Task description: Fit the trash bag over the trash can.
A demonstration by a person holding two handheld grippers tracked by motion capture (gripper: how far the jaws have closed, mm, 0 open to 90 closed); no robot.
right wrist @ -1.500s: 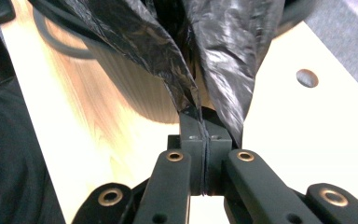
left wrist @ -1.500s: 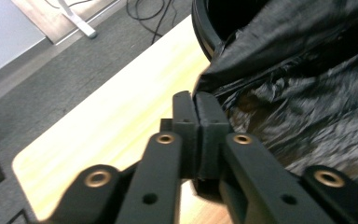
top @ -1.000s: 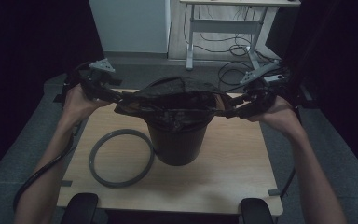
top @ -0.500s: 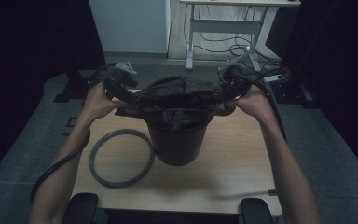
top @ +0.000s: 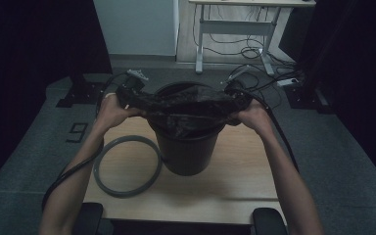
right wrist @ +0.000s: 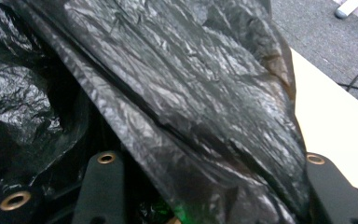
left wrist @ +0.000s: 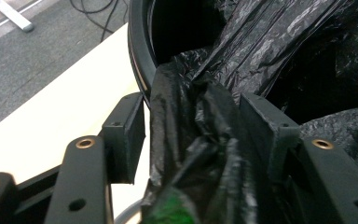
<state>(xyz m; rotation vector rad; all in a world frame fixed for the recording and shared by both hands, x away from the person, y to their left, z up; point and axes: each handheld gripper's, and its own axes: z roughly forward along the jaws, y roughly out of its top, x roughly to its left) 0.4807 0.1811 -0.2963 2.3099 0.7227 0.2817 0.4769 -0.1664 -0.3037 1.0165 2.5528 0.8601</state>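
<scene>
Bag (top: 186, 105) spans the bin (top: 188, 152) rim; my left tongs (left wrist: 191, 135) and right tongs (right wrist: 205, 186) have just been closing, each with bag film bunched between the jaws.

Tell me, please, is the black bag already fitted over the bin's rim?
Not yet: the black bag is stretched between both grippers above the bin, its edge not yet over the rim.

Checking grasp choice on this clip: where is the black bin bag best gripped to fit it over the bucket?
Grip the bin bag by its bunched top hem, one tool each side, coming from outside the bucket rim. The film drapes loosely over the opening, so the gathered hem probably gives the firmest hold.
</scene>
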